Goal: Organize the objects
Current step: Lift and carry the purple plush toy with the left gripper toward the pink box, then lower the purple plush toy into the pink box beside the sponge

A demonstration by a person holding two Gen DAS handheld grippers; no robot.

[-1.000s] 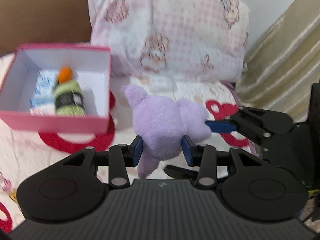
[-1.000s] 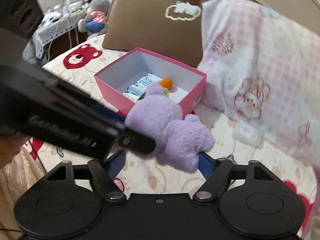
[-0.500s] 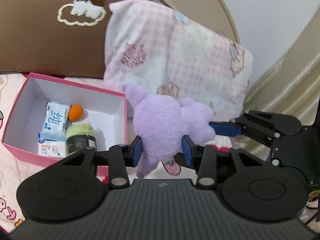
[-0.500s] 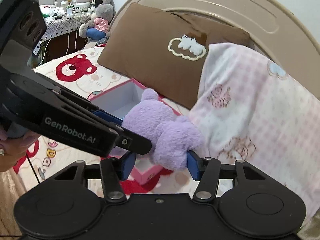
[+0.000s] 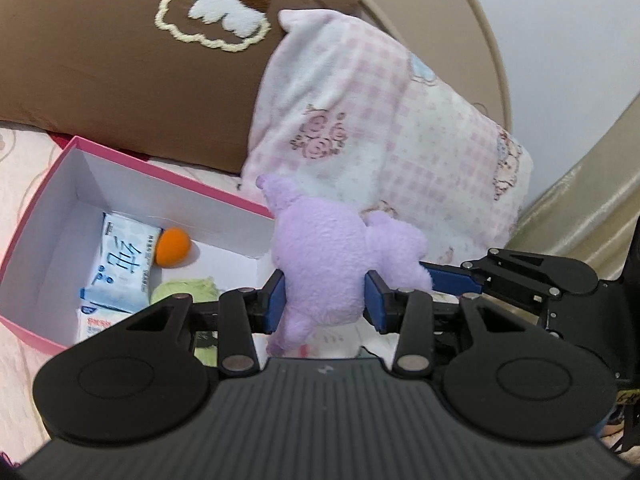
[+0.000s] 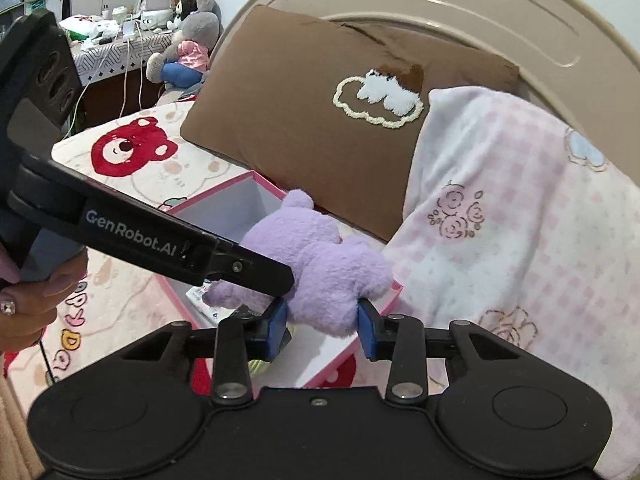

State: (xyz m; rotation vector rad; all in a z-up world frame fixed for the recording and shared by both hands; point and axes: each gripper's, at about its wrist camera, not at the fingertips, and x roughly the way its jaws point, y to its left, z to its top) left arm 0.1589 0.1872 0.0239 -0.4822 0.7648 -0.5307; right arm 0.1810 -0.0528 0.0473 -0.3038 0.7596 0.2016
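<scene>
A purple plush toy (image 5: 328, 256) hangs in the air at the right end of an open pink box (image 5: 48, 184), held from two sides. My left gripper (image 5: 324, 306) is shut on its lower body. My right gripper (image 6: 322, 324) is closing on the toy's other end (image 6: 320, 264), and both blue pads touch the fur. One right finger (image 5: 452, 278) reaches the toy from the right in the left wrist view. The box holds tissue packs (image 5: 124, 268), an orange ball (image 5: 173, 247) and a green yarn roll (image 5: 186, 292).
A brown pillow (image 5: 120, 80) and a pink checked pillow (image 5: 380, 120) lean on the headboard (image 6: 480, 8) just behind the box. The bedsheet with red bears (image 6: 128, 148) spreads to the left. A person's hand (image 6: 36, 300) holds the left gripper. Stuffed animals (image 6: 188, 48) sit far back.
Both grippers carried the plush toy sideways toward the box and pillows. The right jaws narrowed from wide apart until their pads met the toy. The left grip stayed the same.
</scene>
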